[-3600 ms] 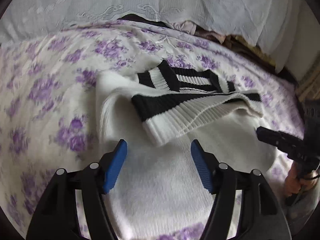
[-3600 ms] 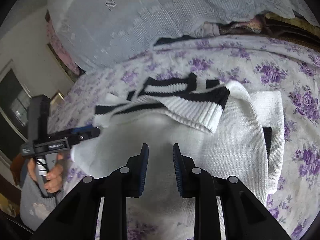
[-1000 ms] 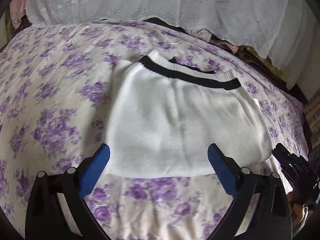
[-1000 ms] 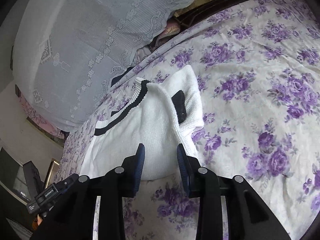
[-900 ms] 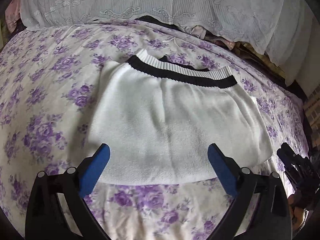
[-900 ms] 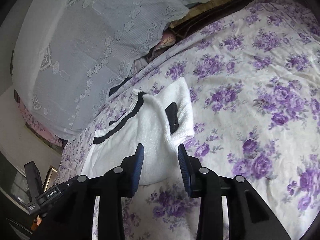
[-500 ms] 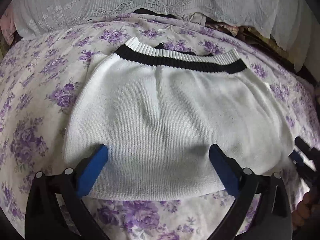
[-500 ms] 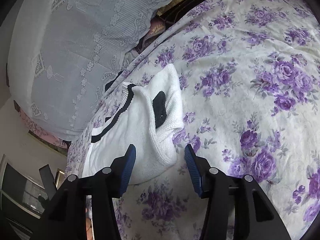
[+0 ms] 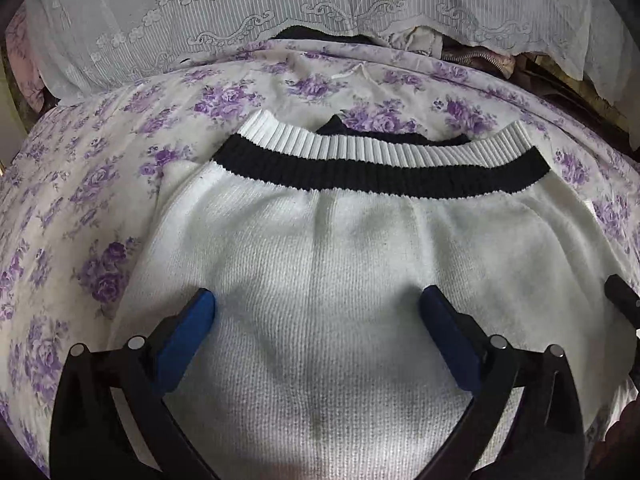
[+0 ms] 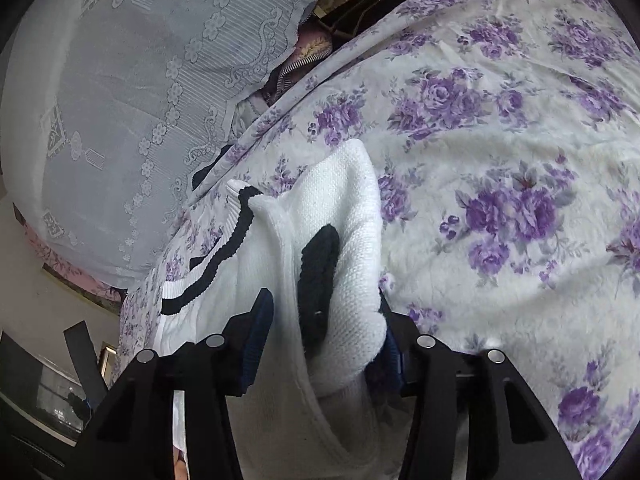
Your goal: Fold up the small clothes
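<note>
1. The left gripper (image 9: pixel 316 312) has its blue-padded fingers (image 9: pixel 182 338) spread wide, low over the folded white knit sweater (image 9: pixel 360 280). Both pads lie over the white knit, which fills the whole span between them; whether they touch it cannot be told.
2. The right gripper (image 10: pixel 324 320) has its fingers (image 10: pixel 256 340) apart on either side of the sweater's (image 10: pixel 344 280) folded side edge. The thick white roll of knit fills the gap between them, with a black cuff (image 10: pixel 318 264) showing in the fold just ahead of the tips. Whether the pads press the cloth is unclear.
3. Ahead of the left fingers, the sweater's ribbed hem (image 9: pixel 380 160) runs across, a black band with a white band beyond it.
4. The sweater lies on a bed under a sheet with purple flowers (image 9: pixel 100 200), which spreads to either side of both grippers.
5. Beyond the bed hangs a white lace cover (image 9: pixel 320 4), with dark clothes tucked under its lower edge.
</note>
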